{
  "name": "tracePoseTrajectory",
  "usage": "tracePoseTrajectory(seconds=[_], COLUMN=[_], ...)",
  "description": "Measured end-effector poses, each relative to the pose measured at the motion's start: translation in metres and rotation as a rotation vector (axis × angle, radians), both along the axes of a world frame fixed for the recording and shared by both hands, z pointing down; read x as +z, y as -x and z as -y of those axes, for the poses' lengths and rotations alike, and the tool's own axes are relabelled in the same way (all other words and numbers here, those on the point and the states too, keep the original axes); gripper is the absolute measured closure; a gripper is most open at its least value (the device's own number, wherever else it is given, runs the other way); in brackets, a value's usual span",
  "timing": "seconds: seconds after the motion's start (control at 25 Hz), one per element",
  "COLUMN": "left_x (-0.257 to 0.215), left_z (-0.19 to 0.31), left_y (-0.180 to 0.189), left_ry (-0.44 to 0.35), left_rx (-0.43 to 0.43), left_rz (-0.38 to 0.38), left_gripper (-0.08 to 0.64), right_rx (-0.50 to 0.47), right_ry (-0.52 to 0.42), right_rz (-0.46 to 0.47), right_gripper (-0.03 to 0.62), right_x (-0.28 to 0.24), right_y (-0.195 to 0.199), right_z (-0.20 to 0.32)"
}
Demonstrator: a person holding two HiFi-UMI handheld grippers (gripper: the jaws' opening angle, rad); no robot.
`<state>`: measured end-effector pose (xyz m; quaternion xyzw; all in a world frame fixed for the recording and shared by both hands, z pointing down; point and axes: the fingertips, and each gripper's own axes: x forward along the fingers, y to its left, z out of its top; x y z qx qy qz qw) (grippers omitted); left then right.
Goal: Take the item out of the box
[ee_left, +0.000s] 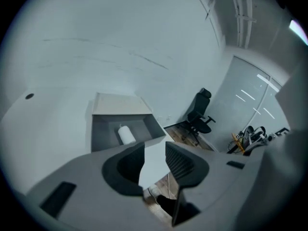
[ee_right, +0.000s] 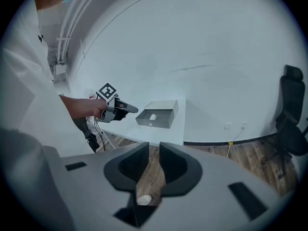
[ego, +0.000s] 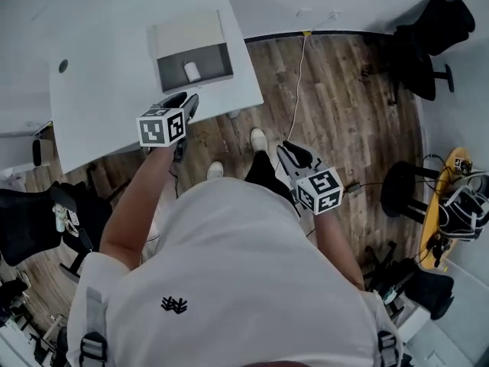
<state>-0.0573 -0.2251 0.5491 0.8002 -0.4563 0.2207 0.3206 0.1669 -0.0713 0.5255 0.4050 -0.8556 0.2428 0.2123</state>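
Note:
An open grey box (ego: 195, 66) with its pale lid folded back stands on the white table (ego: 114, 105), near the front edge. A white cylindrical item (ego: 192, 71) lies inside it, also visible in the left gripper view as the item (ee_left: 126, 134) in the box (ee_left: 108, 129). My left gripper (ego: 189, 101) hovers just short of the box's front wall, open and empty (ee_left: 155, 152). My right gripper (ego: 290, 151) hangs over the wooden floor, well back from the table, its jaws a narrow gap apart with nothing between (ee_right: 154, 152). From there the box (ee_right: 159, 113) looks small.
A black office chair (ego: 429, 35) stands at the far right and a black stool (ego: 405, 191) nearer. Another chair (ego: 34, 224) is at my left. A yellow cable (ego: 299, 82) runs across the floor. The person's shoes (ego: 259, 138) are below the table edge.

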Motion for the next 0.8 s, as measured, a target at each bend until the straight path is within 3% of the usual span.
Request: tracePoseTrajectory(seconds=[0.2,0.32,0.48,0.8], left_x=[0.018,0.029,0.049,0.089], left_z=[0.046,0.064,0.082,0.098], left_y=[0.008,0.013,0.024,0.037], left_ry=[0.054,0.092,0.158,0.316], left_rx=[-0.139,-0.200,-0.244,-0.315], left_rz=[0.056,0.107,0.197,0.259], left_gripper=[0.411,0.399,0.390,0.362], right_rx=[-0.166,-0.219,-0.251,-0.358], right_ry=[-0.033,-0.043,-0.029,0.014], right_rz=[-0.010,-0.003,0.026,0.048], right_gripper=[0.517,0.506,0.505,0.506], right_x=[-0.008,-0.008,-0.003,0.013], right_y=[-0.029,-0.048,-0.066,-0.085], right_z=[0.068,0.098,0.127,0.148])
